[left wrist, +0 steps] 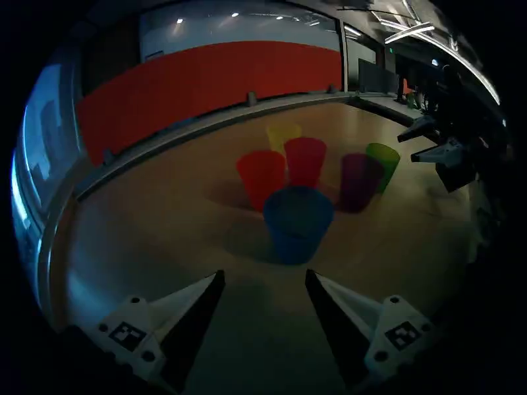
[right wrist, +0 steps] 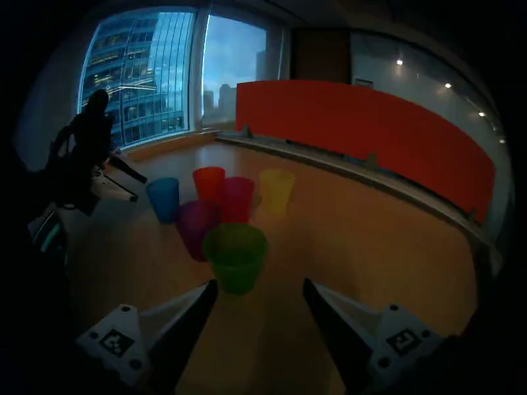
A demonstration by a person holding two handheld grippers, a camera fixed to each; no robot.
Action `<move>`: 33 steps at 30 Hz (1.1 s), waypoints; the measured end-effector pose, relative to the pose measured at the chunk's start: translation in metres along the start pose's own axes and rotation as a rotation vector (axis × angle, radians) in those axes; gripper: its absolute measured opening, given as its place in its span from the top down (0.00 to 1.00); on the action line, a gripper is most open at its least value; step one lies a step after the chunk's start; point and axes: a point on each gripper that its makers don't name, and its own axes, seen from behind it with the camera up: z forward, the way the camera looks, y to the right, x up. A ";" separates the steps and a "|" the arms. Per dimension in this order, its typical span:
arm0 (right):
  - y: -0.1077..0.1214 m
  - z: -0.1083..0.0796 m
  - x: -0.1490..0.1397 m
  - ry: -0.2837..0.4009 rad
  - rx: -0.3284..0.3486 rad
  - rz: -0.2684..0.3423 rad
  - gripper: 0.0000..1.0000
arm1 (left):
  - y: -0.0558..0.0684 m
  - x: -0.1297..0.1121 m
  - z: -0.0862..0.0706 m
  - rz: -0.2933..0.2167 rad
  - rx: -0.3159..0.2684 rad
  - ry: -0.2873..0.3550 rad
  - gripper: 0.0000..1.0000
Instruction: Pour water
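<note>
Check the left hand-held gripper (left wrist: 264, 274) first: spread wide, gripping nothing. Find the blue cup (left wrist: 298, 224) straight ahead of its fingertips, near but not touched, upright on the surface (left wrist: 165, 224). Confirm the same for the right hand-held gripper (right wrist: 259, 282): spread wide, gripping nothing, with the green cup (right wrist: 235, 255) just ahead and not touched.

Treat the step in hand as the approach to a first grasp. Take these two front cups, each nearest its own gripper at the open edge of the cluster.

- Advance level and centred, to pass one finger along each side of the wall.
- Close gently at mid-height, below the rim, and allow for flex in thin plastic.
- Beware of the purple cup (right wrist: 196, 226) just behind the green one; touching or merely close, cannot tell which.
- Draw the grasped cup back clear of the cluster before lifting or tilting.

Farther in, note the orange cup (left wrist: 261, 176), the pink cup (left wrist: 305, 160) and, farthest in the left gripper view, the yellow cup (left wrist: 283, 135), all upright and close-packed.

Cannot tell in this dim light whether any cup holds water. Lift slowly and hold upright until known. Pour only with the receiving rim directly beneath.

Disregard the red panel (left wrist: 211, 85) along the far edge.
</note>
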 end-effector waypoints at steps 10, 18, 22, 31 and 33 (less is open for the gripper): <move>0.011 -0.020 0.022 0.081 -0.079 0.053 0.00 | -0.023 0.015 -0.021 -0.027 0.125 0.089 0.09; 0.033 -0.035 0.046 0.166 -0.179 0.086 0.00 | -0.038 0.045 -0.041 -0.024 0.227 0.220 0.09; 0.041 -0.040 0.054 0.204 -0.219 0.092 0.00 | -0.041 0.057 -0.047 -0.025 0.258 0.271 0.09; 0.064 -0.050 0.071 0.291 -0.337 0.107 0.00 | -0.053 0.077 -0.061 -0.052 0.326 0.362 0.09; 0.069 -0.052 0.073 0.304 -0.368 0.104 0.00 | -0.054 0.081 -0.064 -0.055 0.340 0.382 0.09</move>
